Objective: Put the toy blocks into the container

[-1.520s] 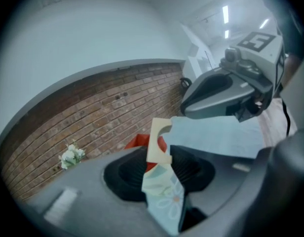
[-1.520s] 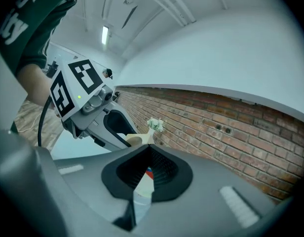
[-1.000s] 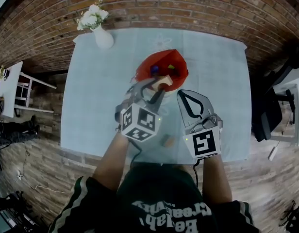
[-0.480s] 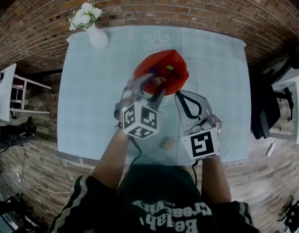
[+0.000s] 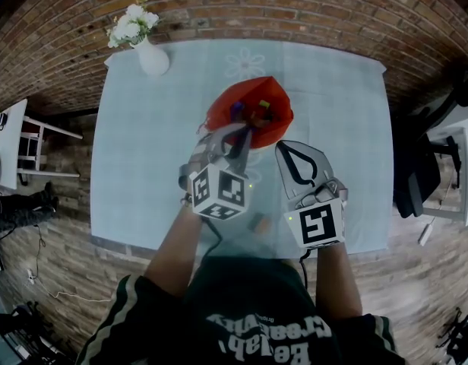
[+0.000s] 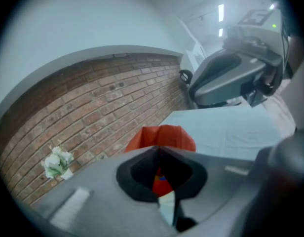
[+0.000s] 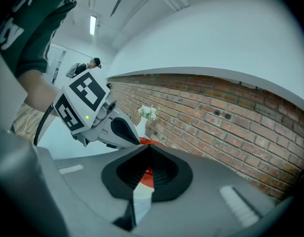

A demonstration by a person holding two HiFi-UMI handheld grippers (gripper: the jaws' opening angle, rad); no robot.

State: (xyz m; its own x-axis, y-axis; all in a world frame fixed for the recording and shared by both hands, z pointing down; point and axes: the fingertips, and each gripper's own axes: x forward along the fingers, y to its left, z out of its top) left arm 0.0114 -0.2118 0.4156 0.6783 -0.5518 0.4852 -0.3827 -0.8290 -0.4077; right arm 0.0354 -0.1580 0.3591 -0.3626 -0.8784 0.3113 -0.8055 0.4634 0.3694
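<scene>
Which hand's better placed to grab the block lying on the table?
Probably right: the right gripper sits empty beside the block, while the left gripper, fingers just closed on nothing, is up at the container.

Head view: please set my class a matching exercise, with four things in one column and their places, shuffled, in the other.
Things
1. vase of white flowers
2. red container
3. small brown block
4. black chair

Places
a. off the table, past its right edge
b. on the table, by its near edge
c. on the table's far left corner
d. around the middle of the table

Pairs: 1-c, 2-d, 3-b, 4-a
</scene>
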